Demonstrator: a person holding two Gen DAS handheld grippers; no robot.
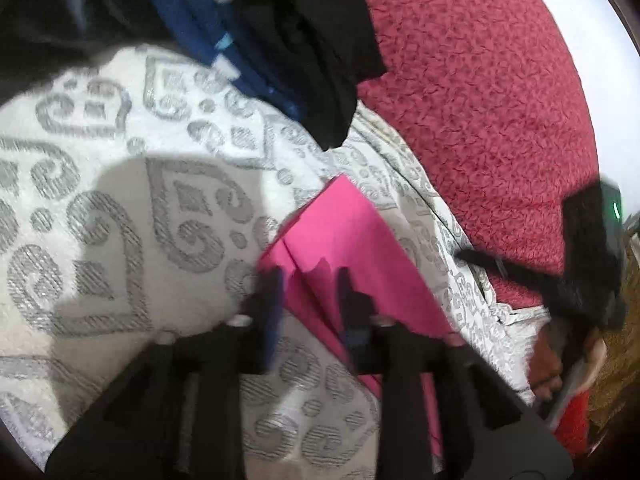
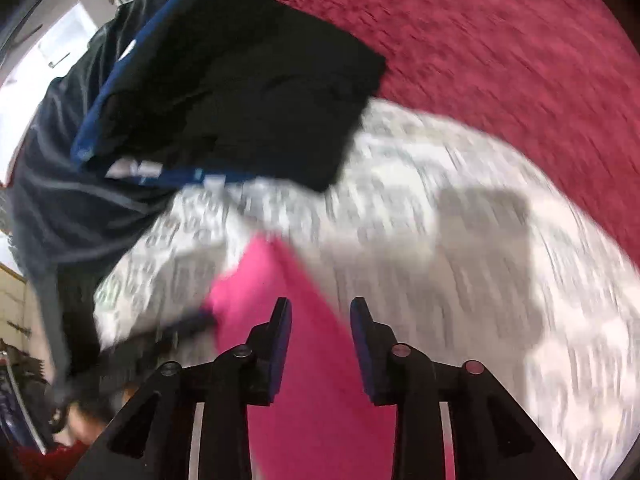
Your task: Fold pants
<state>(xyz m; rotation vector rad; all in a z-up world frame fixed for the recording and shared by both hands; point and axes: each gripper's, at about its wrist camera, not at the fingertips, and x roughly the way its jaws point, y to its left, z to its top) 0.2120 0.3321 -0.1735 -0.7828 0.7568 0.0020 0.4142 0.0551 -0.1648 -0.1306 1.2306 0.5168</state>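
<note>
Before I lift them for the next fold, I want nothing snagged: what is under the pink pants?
The pink pants lie on the white cover with grey heart pattern, which shows around them. What sits directly beneath the pink cloth is covered. The dark clothes pile lies apart.

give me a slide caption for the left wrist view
Left gripper open over folded pink pants on a white patterned cover, dark clothes pile and red blanket beyond.

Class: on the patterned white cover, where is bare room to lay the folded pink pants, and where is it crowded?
Free: the white cover left of the pink pants, below the dark clothes pile. Crowded: the top, under that pile.
</note>
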